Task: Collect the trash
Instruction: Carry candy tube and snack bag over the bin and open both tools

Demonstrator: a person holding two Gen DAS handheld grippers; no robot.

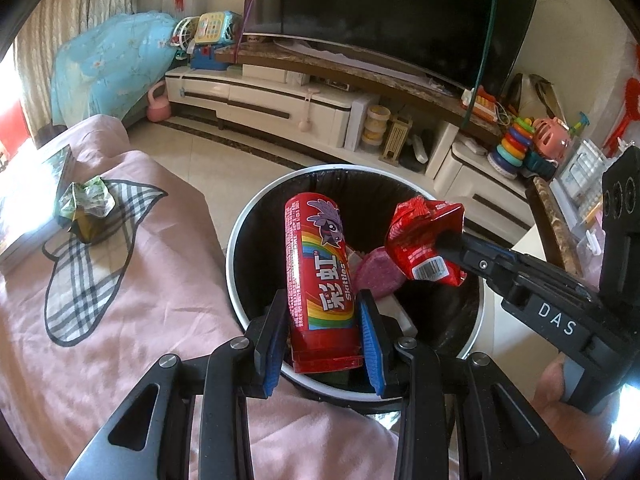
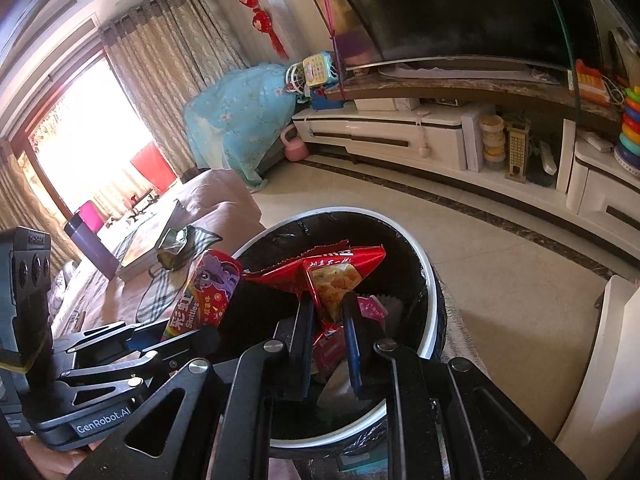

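- Step in hand: drop-off. Both loads over the bin point(image 1: 240, 240), nothing let go yet.
- Left gripper point(image 1: 324, 304) clamped narrow on the tube point(image 1: 318, 280), a red Skittles tube, blue pads on both its sides, cap end toward the camera, far end out over the bin mouth.
- Right gripper point(image 2: 328, 312) pinched nearly shut on the wrapper point(image 2: 332, 280), a crumpled red snack bag; hangs above the bin's right half, near the tube, touching or not cannot tell.
- Already in the bin: a pink packet point(image 1: 376, 272) and white paper, on a black liner.
- Next move, as a guess: open both sets of fingers wide enough to let go. Tube may need tipping, since its cap end sits over the near rim and could catch or roll out onto the cover.
- Wrapper is light and springy, might cling to a pad; a small shake likely needed.
- Still to collect: green wrapper point(image 1: 86, 208) on the checked cloth point(image 1: 80, 280), well apart from the bin.
- Surface: pink cover point(image 1: 132, 360) on a sofa or bed, bin right against its edge; a book point(image 1: 28, 216) at its far left.
- Room: tiled floor point(image 1: 192, 156), white TV stand point(image 1: 256, 100) with a big dark TV point(image 1: 392, 8), toys, stacking rings point(image 1: 512, 144), blue quilt point(image 1: 108, 68), curtains point(image 2: 172, 40) and a bright window.
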